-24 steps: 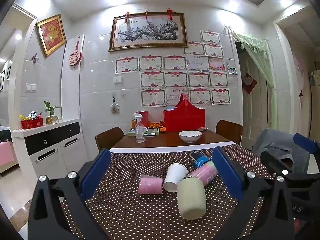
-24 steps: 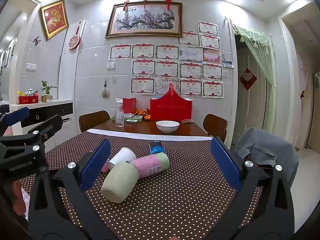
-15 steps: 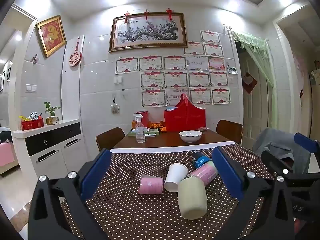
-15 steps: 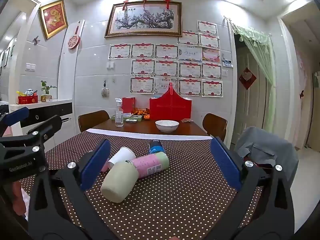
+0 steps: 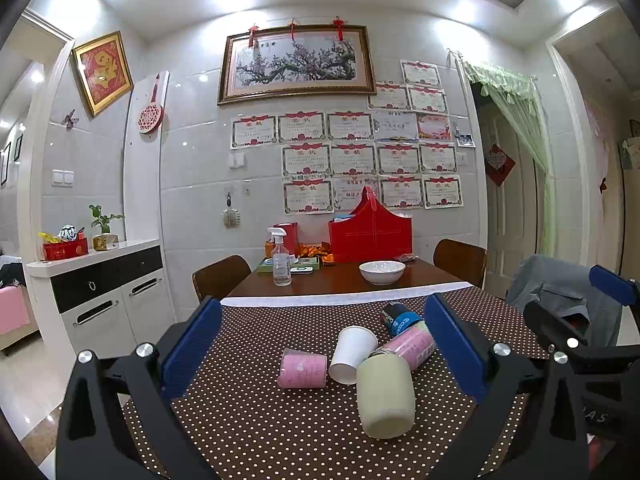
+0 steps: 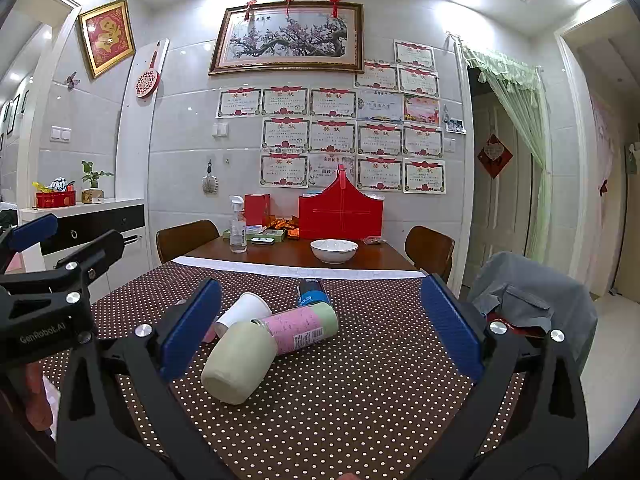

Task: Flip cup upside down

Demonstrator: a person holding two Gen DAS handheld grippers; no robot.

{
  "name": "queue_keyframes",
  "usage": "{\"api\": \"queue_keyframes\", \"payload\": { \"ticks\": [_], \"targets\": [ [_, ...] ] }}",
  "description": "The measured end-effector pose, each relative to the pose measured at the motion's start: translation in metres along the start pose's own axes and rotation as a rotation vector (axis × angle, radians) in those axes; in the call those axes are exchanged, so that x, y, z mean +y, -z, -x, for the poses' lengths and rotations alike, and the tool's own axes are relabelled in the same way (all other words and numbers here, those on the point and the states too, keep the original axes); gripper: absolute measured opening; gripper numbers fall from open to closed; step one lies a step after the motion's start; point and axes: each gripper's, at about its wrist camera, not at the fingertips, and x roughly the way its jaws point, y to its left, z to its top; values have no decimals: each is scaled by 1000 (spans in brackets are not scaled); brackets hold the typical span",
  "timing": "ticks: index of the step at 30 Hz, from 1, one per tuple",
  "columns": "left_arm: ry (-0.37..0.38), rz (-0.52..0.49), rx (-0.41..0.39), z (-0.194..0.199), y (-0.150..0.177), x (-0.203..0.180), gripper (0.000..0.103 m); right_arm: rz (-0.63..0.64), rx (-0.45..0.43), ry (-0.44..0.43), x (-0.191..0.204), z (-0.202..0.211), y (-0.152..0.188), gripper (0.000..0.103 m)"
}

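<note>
Several cups lie on their sides on a brown dotted tablecloth (image 5: pixel 248 412). A cream cup (image 5: pixel 385 396) lies nearest, base toward me; it also shows in the right wrist view (image 6: pixel 239 362). Behind it lie a white paper cup (image 5: pixel 352 354), a pink cup (image 5: pixel 302 370), a pink-and-green bottle (image 6: pixel 300 328) and a blue can (image 5: pixel 400 318). My left gripper (image 5: pixel 322 352) is open and empty, above the table short of the cups. My right gripper (image 6: pixel 320 330) is open and empty, to the right of the left one.
Beyond the cloth stand a white bowl (image 5: pixel 382 272), a spray bottle (image 5: pixel 281 258) and a red box (image 5: pixel 370 232) on the bare wooden table. Chairs stand on both sides. A grey jacket (image 6: pixel 528 300) hangs over a chair at right. A white cabinet (image 5: pixel 100 296) stands at left.
</note>
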Motion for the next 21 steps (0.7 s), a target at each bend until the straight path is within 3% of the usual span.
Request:
{"api": "queue_keyframes", "payload": {
  "ticks": [21],
  "targets": [
    [-1, -5, -3, 4, -1, 0, 99, -2, 1, 0, -1, 0, 0, 97]
  ]
}}
